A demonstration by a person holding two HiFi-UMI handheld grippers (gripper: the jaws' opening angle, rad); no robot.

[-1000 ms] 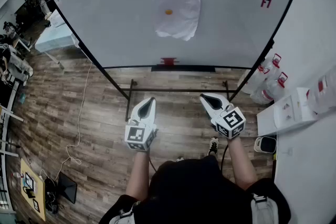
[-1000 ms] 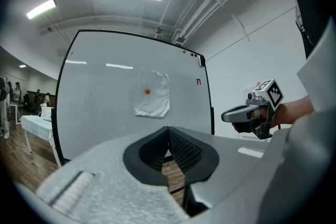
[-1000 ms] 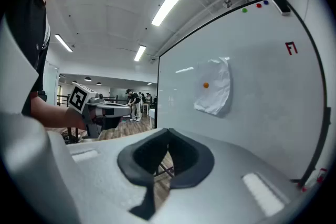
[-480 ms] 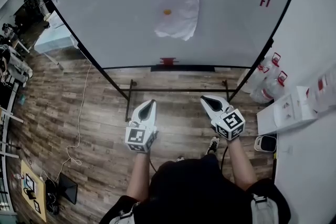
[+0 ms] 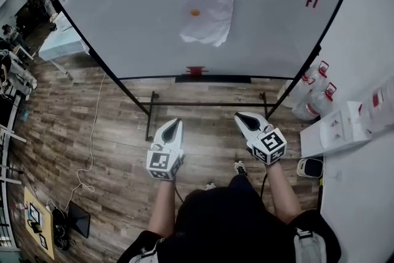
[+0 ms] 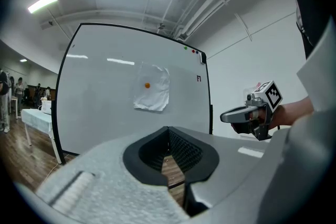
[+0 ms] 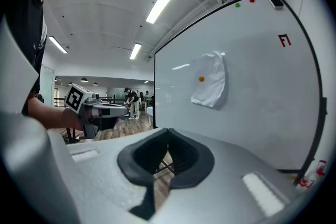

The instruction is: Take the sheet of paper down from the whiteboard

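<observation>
A crumpled white sheet of paper (image 5: 208, 12) hangs on the whiteboard (image 5: 123, 15), pinned by a small orange magnet (image 5: 195, 12). The paper shows again in the left gripper view (image 6: 153, 88) and in the right gripper view (image 7: 211, 81). My left gripper (image 5: 174, 124) and right gripper (image 5: 241, 117) are held side by side well short of the board, both pointing toward it. Both are shut with nothing between the jaws. In the left gripper view the right gripper (image 6: 227, 116) shows at the right; the left gripper (image 7: 122, 108) shows at the left of the right gripper view.
The board stands on a black frame (image 5: 206, 105) over a wood floor. A red eraser (image 5: 196, 71) sits on its tray. Water jugs (image 5: 308, 95) and white boxes (image 5: 338, 128) stand at the right. A table (image 5: 56, 43) and cables (image 5: 92, 151) lie to the left.
</observation>
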